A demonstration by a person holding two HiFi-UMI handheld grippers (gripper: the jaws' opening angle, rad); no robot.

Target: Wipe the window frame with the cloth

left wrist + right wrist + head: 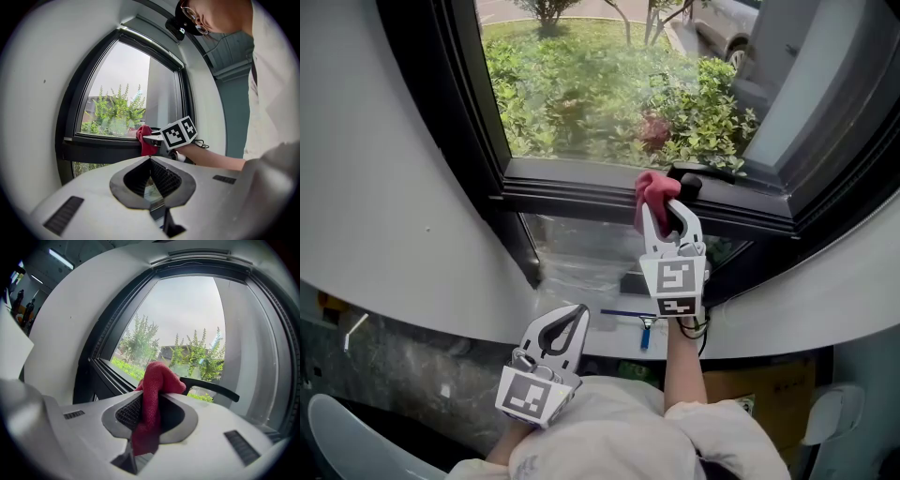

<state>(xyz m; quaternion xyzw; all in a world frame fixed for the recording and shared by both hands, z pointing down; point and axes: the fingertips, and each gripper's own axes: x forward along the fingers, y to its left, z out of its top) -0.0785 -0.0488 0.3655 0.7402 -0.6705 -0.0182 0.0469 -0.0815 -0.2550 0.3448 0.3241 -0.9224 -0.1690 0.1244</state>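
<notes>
The red cloth (652, 192) is clamped in the right gripper (671, 214) and held against the dark window frame (572, 186), beside the handle (705, 174). The left gripper (574, 317) is held low, closed on nothing.

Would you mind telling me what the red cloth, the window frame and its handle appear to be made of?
The cloth looks like soft woven fabric, matte; its weave shows and it folds limply. The window frame seems coated metal, perhaps aluminium: dark, smooth, crisp-edged profiles. The handle looks like smooth black metal or hard plastic; I cannot tell which.
</notes>
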